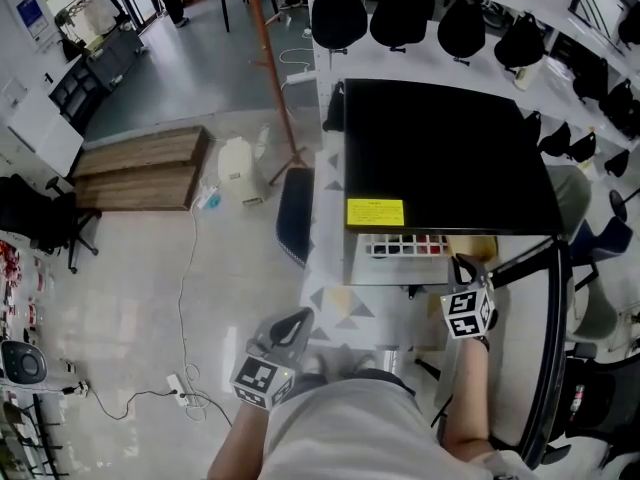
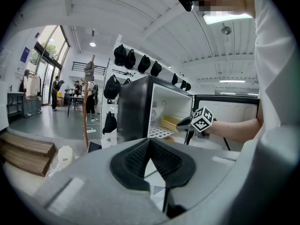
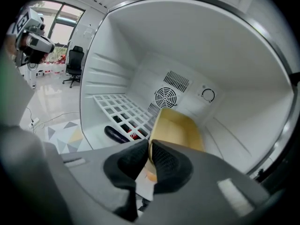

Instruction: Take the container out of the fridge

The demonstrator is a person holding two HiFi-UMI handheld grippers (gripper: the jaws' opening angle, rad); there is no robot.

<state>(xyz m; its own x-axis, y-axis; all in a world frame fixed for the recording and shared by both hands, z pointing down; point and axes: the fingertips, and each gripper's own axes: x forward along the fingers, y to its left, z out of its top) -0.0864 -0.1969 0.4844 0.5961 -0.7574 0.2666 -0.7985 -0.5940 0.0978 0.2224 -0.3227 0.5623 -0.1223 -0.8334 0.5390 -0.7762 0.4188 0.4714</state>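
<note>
A black mini fridge stands in front of me with its door open. Inside, on the right of the white wire shelf, sits a yellow container. My right gripper reaches into the fridge and is shut on the container's near rim, which stands thin between the two black pads. The head view shows that gripper at the fridge mouth by the container. My left gripper hangs low by my body, outside the fridge, shut and holding nothing; its own view shows the fridge further off.
The fridge door swings out to the right of my right arm. Under the wire shelf lie a dark item and red cans. Black caps hang on a white rack behind the fridge. Wooden pallets and a cable lie on the floor at left.
</note>
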